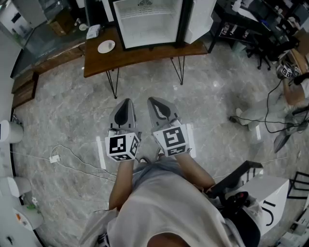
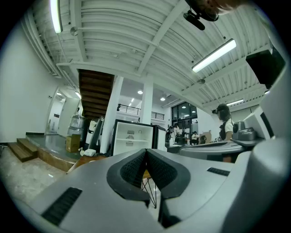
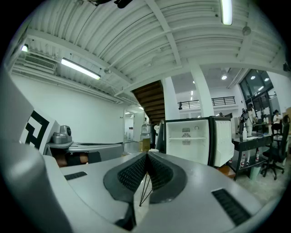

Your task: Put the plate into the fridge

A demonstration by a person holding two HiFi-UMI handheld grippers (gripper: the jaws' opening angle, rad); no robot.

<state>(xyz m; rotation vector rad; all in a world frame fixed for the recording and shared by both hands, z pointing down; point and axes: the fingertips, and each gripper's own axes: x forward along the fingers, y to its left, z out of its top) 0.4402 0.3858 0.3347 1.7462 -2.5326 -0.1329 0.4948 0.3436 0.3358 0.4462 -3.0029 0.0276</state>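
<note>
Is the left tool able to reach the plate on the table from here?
Probably not yet: the left tool hangs shut over the floor, short of the table where the plate lies. Nothing blocks the path; step closer.

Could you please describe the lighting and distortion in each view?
Head view: even light, faint sheen on the floor, edges bowed. Left gripper view: heavy fisheye with black corners, ceiling tube glaring. Right gripper view: same fisheye, ceiling light overexposed.

Even, bright indoor light comes from ceiling tube lamps, which blow out to white. The marble floor carries soft glare patches and faint shadows. Both gripper views bend strongly at their dark round edges; the head view is slightly soft
</note>
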